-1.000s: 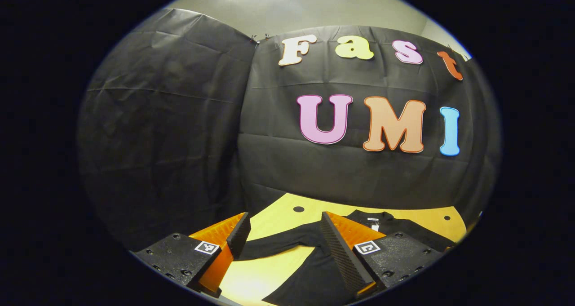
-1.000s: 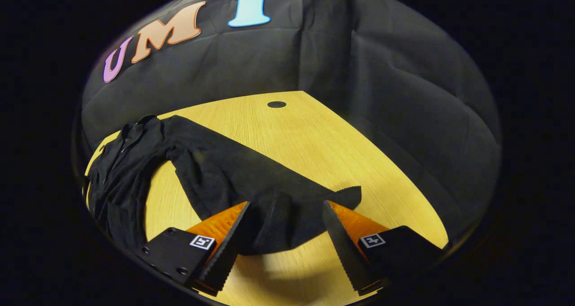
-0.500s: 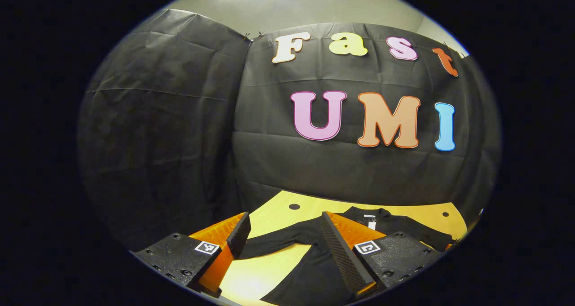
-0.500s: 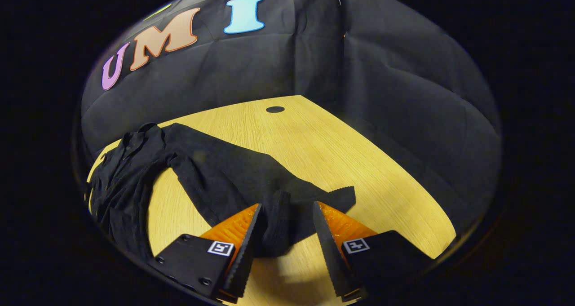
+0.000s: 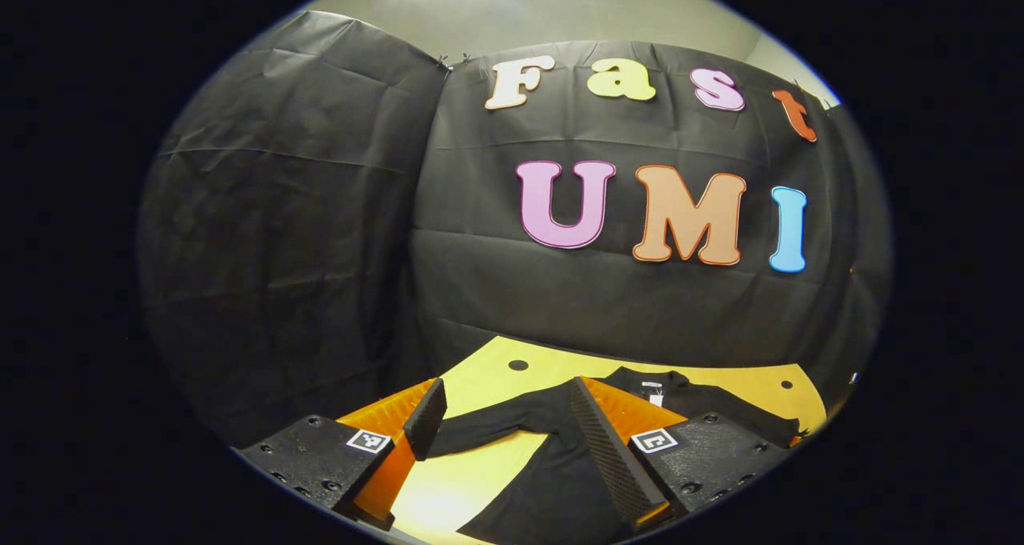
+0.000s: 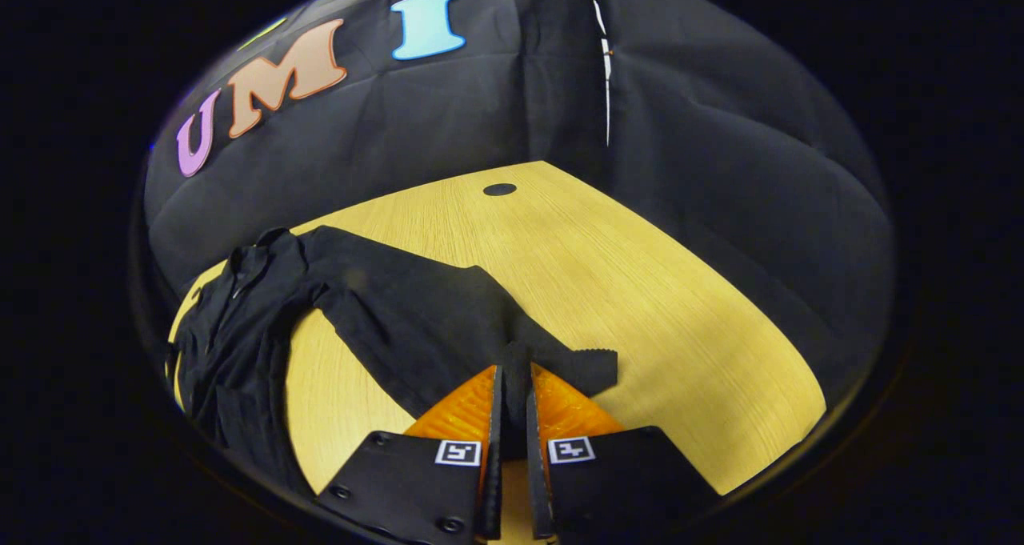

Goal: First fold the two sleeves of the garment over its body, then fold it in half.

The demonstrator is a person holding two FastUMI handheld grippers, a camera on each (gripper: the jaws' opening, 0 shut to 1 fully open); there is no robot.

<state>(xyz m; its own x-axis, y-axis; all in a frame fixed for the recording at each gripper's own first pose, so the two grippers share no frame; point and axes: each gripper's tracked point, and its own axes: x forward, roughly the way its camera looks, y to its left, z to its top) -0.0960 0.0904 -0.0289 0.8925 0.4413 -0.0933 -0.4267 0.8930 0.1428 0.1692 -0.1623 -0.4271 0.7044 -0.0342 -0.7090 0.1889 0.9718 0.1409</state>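
Black garment (image 6: 376, 321) spread flat on yellow wood-grain desk (image 6: 640, 289). Collar with white tag toward booth wall in left gripper view. No containers to report.

Right claw (image 6: 512, 389):
- Fingers drawn narrow, nearly parallel, black serrated pads facing each other.
- Dark fold of right sleeve (image 6: 448, 321) pinched between both pads near the cuff end.
- Cuff edge (image 6: 588, 362) lying just beyond the fingertips, to the right, touching desk.
- Orange finger backs and square marker tags visible at bottom of right gripper view.

Left claw (image 5: 500, 405):
- Fingers spread wide, nothing between pads.
- Positioned low over the near-left part of the garment (image 5: 552, 481); contact with fabric cannot be told.
- Left sleeve (image 5: 488, 425) stretched across the gap between the fingers, lying flat on desk (image 5: 480, 385).
- Right finger overlapping garment body in left gripper view; left finger just beside the sleeve end.

Garment layout:
- Body bunched in light wrinkles toward left edge of right gripper view.
- Right sleeve extended diagonally from shoulder toward right claw, not yet folded over body.
- Left sleeve likewise extended outward, unfolded.

Desk features:
- Dark round hole (image 6: 499, 189) near far edge in right gripper view, well apart from garment.
- Second round hole (image 5: 518, 365) in left gripper view, near collar side.
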